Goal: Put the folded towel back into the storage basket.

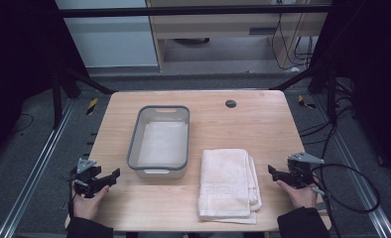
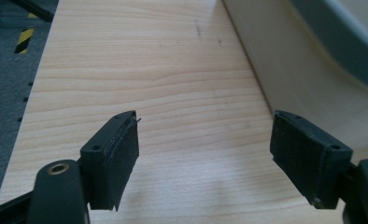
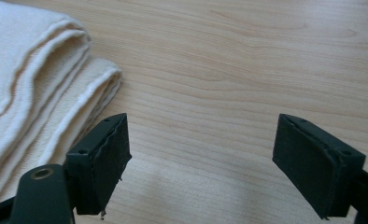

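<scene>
High view: folded towel (image 1: 229, 184) lies flat on the counter (image 1: 263, 124), near edge, right of centre, just right of the tub (image 1: 159, 142), which looks empty w/ a pale floor. Left claw (image 1: 109, 177) rests near-left, by the tub's near-left corner, jaws spread wide, nothing in them. Right claw (image 1: 274, 172) sits near-right, just right of the towel, jaws also wide, empty. Towel = soft, light, limp; judged it'll sag and unfold if lifted by one layer, so pinch thru the whole stack at a folded edge, pref. both claws on opposite sides or two corners of one side. Not fragile, not slippery; terry grips the pads well. Left gripper view: left claw (image 2: 205, 149) wide open over bare wood, tub (image 2: 313, 70) wall just to its right, smooth plastic, stiff. Right gripper view: right claw (image 3: 201, 158) wide open, empty, pads off the wood; towel (image 3: 37, 88) at the left, its rounded folded edges stacked in several layers, closest one just beside the left pad, not touching as far as I can tell. Those rolled folds are the best bite: thick, all layers together.
</scene>
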A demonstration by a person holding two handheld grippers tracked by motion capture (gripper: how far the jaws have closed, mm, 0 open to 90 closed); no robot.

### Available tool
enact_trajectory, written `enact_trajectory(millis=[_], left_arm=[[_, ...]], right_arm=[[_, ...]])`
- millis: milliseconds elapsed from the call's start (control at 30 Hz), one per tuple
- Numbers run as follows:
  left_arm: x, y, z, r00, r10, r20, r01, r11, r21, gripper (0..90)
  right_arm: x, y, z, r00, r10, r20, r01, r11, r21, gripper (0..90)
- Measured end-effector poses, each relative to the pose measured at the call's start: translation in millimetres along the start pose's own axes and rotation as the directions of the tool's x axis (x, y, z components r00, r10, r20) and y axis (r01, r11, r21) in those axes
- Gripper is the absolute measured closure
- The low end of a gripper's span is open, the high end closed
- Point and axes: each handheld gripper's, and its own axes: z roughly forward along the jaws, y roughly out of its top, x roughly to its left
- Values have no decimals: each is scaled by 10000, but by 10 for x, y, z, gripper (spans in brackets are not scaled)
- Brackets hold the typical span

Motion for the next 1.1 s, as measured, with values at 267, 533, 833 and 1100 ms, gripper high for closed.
enact_trajectory(millis=[267,533,833,1100], left_arm=[[-127,37,-133,9991,308,276,-294,9983,-513,260],[-196,88,-207,9977,199,650,-148,9969,-773,282],[-290,191,-277,9962,309,813,-223,9944,-1035,293],[-388,263,-311,9941,598,908,-494,9924,-1126,300]], right_arm=[[42,73,-136,9997,177,-179,-188,9977,-644,201],[84,153,-212,9995,-5,-321,-24,9961,-880,216],[127,275,-269,9979,29,-651,-99,9942,-1070,224],[124,377,-309,9983,-108,-572,38,9926,-1215,225]])
